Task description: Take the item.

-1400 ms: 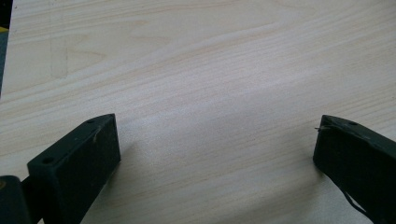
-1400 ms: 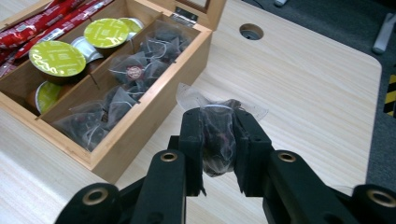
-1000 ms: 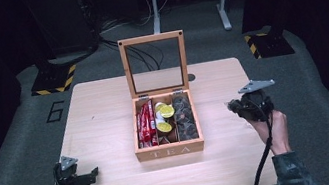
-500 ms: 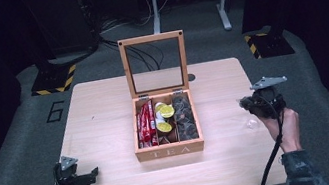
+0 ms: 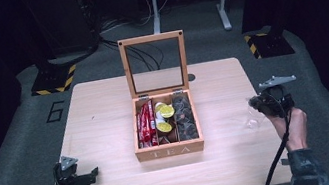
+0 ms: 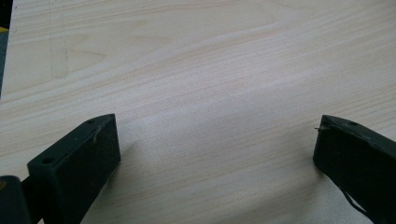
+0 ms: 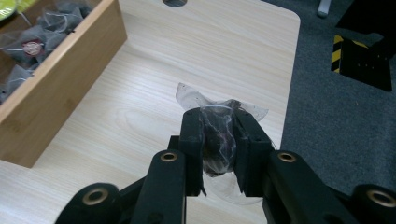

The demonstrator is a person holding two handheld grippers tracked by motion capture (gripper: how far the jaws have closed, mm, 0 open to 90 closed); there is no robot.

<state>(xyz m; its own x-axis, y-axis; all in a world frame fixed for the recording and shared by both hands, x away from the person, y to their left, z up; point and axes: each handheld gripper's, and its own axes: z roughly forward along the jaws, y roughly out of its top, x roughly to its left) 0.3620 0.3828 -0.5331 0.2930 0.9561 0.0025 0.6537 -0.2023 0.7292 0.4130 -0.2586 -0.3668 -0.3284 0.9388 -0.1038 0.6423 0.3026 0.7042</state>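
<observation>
Gripping: the right gripper (image 7: 219, 133) clamps a clear plastic sachet with dark tea inside (image 7: 218, 135), jaws narrowed on its middle, wrapper ends flaring out above and below them.
Sachet place: between the right jaws, above the pale wooden table (image 5: 102, 128) near its right edge, well right of the box.
Left gripper (image 5: 85, 176): jaws spread wide over bare tabletop at the near left corner, holding nothing.
Box: light wooden tea box with a raised glass-paned lid (image 5: 169, 145) lies between the two grippers, nearer the right one.
Box contents: red sticks (image 5: 146, 123), yellow-green packets (image 5: 164, 118), dark sachets (image 5: 186, 117).
</observation>
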